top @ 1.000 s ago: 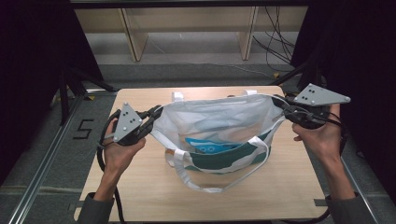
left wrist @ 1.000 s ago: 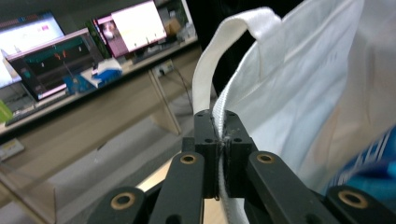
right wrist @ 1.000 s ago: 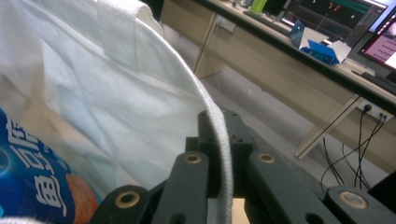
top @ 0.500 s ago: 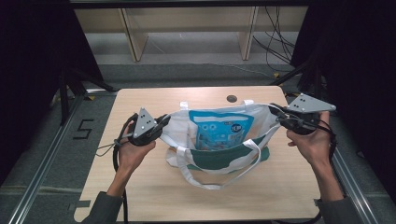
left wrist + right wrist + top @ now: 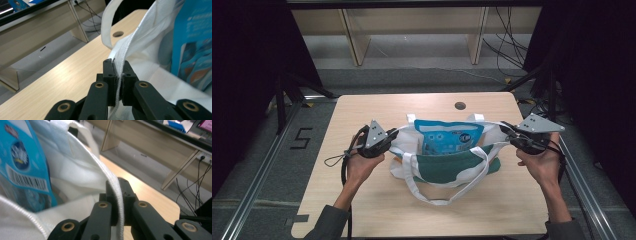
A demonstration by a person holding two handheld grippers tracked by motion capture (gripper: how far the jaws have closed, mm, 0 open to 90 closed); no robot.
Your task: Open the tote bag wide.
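White bag (image 5: 447, 162) on desk (image 5: 362, 200), stretched between both grippers.
Left gripper (image 5: 388, 137) and right gripper (image 5: 508, 134) jaws clamp opposite rim edges; green lower panel, white straps, blue packet (image 5: 447, 135) standing inside.

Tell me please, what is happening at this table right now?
A person holds a white tote bag open on the wooden table. The left gripper is shut on the bag's rim at one end, and the right gripper is shut on the rim at the other end. A blue packet stands inside the bag, its top sticking out.
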